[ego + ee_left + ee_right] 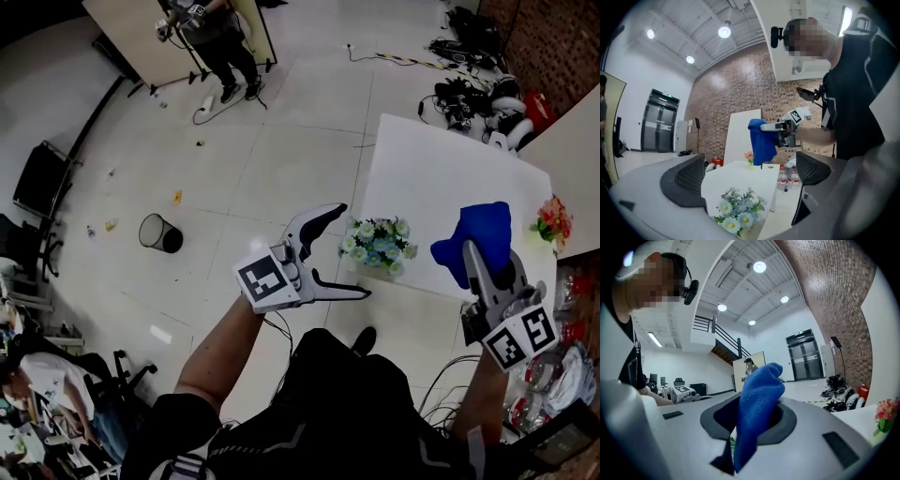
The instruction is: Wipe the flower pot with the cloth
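**A:** Head view: where's the flower pot [377, 253]?

**B:** At the table [422, 159] edge, three o'clock from the left gripper [352, 251].

**A:** Left gripper view?

**B:** Jaws spread wide, empty, with the flowers at six o'clock. The pot looks light and tippy and the blooms fragile, so I'd grip the pot wall.

**A:** Right gripper view?

**B:** The right gripper [754, 423] is pinched on the soft, limp cloth [757, 394].

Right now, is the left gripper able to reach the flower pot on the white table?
Probably yes. The left gripper has its jaws wide apart and empty, the flower pot sits just ahead at the table's corner, and nothing lies between.
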### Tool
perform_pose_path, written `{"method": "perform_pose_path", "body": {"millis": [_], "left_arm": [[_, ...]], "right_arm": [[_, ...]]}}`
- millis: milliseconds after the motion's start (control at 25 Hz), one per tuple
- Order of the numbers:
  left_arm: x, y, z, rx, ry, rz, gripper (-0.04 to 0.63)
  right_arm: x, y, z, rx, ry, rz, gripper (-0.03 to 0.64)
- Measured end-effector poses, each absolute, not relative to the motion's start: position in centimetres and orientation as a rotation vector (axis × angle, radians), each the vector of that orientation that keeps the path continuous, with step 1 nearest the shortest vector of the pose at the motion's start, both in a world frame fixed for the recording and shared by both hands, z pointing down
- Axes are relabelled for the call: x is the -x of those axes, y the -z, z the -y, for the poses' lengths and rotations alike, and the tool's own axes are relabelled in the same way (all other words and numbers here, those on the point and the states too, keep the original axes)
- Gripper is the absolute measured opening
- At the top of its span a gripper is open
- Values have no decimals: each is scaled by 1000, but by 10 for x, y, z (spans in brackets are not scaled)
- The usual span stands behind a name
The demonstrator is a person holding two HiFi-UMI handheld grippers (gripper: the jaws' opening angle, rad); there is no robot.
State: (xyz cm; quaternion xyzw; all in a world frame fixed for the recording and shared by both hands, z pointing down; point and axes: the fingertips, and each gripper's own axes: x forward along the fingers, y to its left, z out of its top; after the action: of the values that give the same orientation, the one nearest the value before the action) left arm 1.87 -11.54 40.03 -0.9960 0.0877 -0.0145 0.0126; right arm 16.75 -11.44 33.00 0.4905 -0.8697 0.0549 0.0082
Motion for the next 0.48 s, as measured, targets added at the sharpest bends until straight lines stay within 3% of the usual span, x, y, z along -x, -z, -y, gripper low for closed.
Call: {"method": "perform_pose_path", "body": {"millis": [480], "left_arm": [[-11,-565,171,3262,150,-237,595]], "right_arm": [[-181,-404,163,-1566,-274,2598,77]]}}
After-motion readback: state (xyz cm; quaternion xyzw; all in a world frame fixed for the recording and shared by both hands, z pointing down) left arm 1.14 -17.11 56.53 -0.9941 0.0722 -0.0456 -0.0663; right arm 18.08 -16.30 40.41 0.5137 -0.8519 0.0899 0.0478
